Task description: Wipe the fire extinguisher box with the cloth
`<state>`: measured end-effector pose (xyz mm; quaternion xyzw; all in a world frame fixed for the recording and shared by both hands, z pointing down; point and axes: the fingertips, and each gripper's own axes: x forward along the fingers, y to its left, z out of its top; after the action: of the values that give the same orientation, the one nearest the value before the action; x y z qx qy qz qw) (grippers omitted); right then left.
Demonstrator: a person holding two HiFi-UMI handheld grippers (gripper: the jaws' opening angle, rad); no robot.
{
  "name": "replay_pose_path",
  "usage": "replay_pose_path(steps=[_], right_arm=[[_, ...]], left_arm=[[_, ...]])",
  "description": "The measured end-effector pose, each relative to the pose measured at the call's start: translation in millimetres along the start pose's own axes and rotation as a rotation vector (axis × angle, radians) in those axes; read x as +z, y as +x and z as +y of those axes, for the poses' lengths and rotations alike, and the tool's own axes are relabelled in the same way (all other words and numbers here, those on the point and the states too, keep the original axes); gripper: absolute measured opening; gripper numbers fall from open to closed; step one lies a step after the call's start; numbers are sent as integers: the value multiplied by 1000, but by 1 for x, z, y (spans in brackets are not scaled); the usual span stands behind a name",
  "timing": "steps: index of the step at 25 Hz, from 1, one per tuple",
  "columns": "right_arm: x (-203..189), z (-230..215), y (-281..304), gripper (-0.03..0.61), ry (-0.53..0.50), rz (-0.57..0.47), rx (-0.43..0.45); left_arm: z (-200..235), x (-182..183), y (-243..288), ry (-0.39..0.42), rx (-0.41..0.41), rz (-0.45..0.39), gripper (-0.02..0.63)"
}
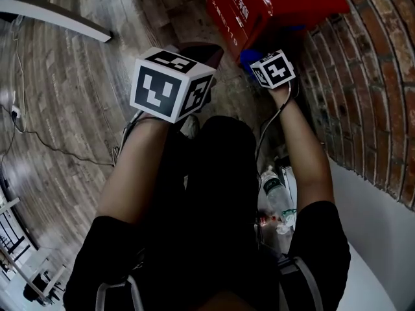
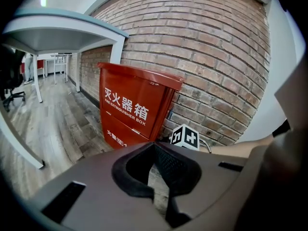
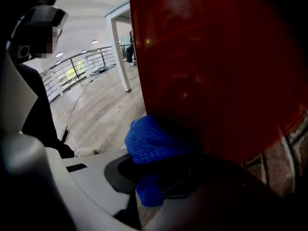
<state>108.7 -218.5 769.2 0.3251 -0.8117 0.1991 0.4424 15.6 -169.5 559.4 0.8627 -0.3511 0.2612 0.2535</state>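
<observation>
Right claw [image 3: 161, 160] presses one cloth [image 3: 150, 139] against one box [image 3: 216, 71].

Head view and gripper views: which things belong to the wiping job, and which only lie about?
Job: red fire extinguisher box; blue cloth, held in the right gripper at the box's side.
Lying about: plastic bottle; cable on the floor; white table.
</observation>
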Motion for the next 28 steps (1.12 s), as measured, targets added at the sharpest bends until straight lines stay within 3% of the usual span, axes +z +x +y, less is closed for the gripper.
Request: replay_pose_path(steps=[14, 20, 22, 25, 28], right_arm=[[-63, -12, 101, 101, 139, 50, -11], [-84, -26, 126, 101, 109, 117, -55], [-93, -43, 128, 101, 103, 155, -101], [-107, -87, 96, 101, 146, 222, -283], [-95, -108, 76, 101, 246, 69, -328]], left_arm=[[2, -4, 3, 1, -13, 19, 8], [1, -8, -3, -4, -19, 21, 8], [3, -9, -5, -7, -17, 17, 8], [0, -10, -7, -5, -29, 11, 8], [-5, -10, -7, 1, -50, 8, 8]])
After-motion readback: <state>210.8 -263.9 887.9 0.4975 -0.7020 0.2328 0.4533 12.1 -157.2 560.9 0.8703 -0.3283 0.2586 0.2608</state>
